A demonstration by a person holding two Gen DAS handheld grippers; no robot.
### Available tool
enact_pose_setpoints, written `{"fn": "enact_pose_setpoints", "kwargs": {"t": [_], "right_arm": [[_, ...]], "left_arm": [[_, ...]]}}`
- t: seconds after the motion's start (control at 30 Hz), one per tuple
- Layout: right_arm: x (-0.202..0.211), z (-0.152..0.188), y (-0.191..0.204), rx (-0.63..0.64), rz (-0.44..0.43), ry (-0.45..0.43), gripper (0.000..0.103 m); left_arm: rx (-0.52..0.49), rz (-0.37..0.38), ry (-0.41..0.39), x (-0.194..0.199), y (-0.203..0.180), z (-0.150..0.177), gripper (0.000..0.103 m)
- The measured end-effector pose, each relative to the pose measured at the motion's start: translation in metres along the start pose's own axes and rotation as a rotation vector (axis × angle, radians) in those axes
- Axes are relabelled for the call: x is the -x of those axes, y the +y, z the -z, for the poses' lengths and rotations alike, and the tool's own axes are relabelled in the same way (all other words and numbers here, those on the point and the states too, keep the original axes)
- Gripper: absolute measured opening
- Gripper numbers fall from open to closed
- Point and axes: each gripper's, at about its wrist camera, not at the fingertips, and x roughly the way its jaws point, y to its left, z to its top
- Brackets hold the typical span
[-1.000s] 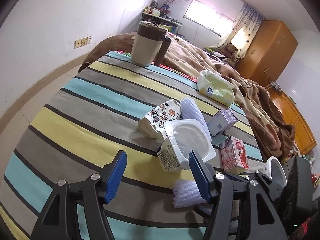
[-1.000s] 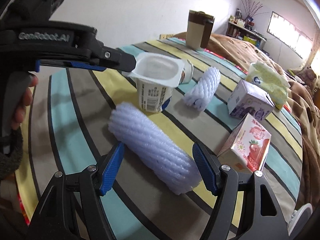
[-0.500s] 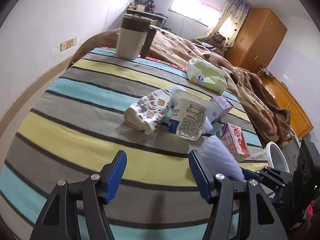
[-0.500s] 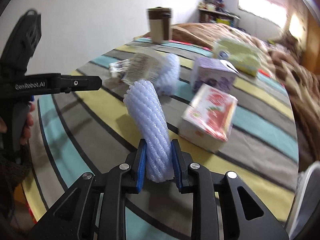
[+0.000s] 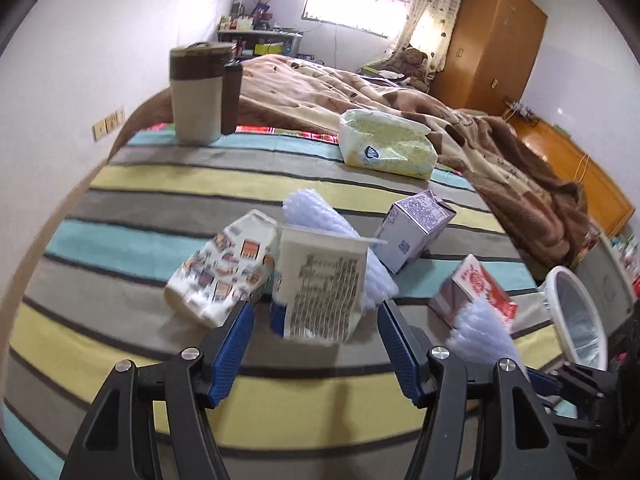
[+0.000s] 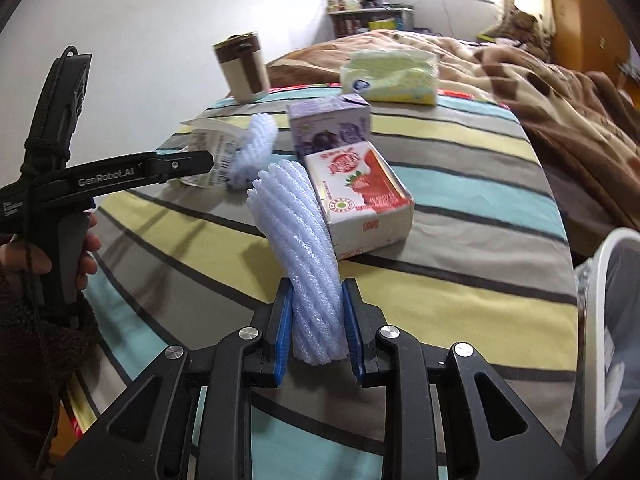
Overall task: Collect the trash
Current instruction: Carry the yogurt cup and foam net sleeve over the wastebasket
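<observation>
My right gripper (image 6: 316,332) is shut on a white foam net sleeve (image 6: 298,236) and holds it upright above the striped table; the sleeve also shows in the left wrist view (image 5: 482,336). My left gripper (image 5: 314,344) is open, its blue pads on either side of a white yogurt cup (image 5: 322,284) standing on the table. A crumpled printed paper cup (image 5: 222,268) lies left of it, a second foam sleeve (image 5: 320,212) behind it. A purple carton (image 5: 416,228) and a red strawberry carton (image 6: 360,196) lie to the right.
A white trash bin (image 6: 612,320) with a liner stands off the table's right edge; it also shows in the left wrist view (image 5: 576,312). A brown-and-beige mug (image 5: 198,96) and a tissue pack (image 5: 384,144) sit at the table's far side. A bed lies beyond.
My right gripper closed on the foam sleeve and lifted it, swinging right toward the bin. My left gripper dropped lower and moved up around the yogurt cup.
</observation>
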Motion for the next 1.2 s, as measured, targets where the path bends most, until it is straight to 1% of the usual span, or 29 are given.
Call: {"fn": "enact_pose_setpoints", "kwargs": {"t": [0.07,0.2,0.37,0.47,0.5,0.6,0.67,0.77,1.0,1.2], "right_arm": [[-0.001,0.0,-0.003,-0.016,-0.008,-0.004,0.025],[0.001,0.001,-0.006,-0.027,-0.012,-0.008,0.025],[0.001,0.0,-0.007,-0.034,-0.021,-0.007,0.025],[0.002,0.001,-0.009,-0.041,-0.027,-0.009,0.025],[0.002,0.001,-0.01,-0.045,-0.027,-0.009,0.025],[0.004,0.001,-0.01,-0.051,-0.028,-0.012,0.025],[0.005,0.002,-0.01,-0.051,-0.029,-0.015,0.025],[0.008,0.002,-0.011,-0.053,-0.027,-0.022,0.025],[0.023,0.003,-0.014,-0.067,-0.023,-0.062,0.025],[0.039,0.006,-0.015,-0.077,-0.018,-0.099,0.025]], "left_arm": [[-0.011,0.005,0.011,-0.006,-0.003,-0.003,0.064],[-0.003,-0.028,0.023,-0.019,-0.004,-0.007,0.064],[0.016,-0.02,0.034,-0.026,-0.002,-0.011,0.064],[0.03,-0.016,0.036,-0.027,-0.001,-0.011,0.059],[0.036,-0.012,0.038,-0.027,0.0,-0.011,0.052],[0.05,-0.008,0.038,-0.026,0.002,-0.011,0.052],[0.061,-0.016,0.031,-0.022,0.003,-0.01,0.052],[0.076,-0.006,0.023,-0.016,0.003,-0.009,0.052],[0.066,0.001,-0.018,0.011,-0.009,-0.003,0.052],[0.037,0.018,-0.046,0.037,-0.028,0.005,0.052]]}}
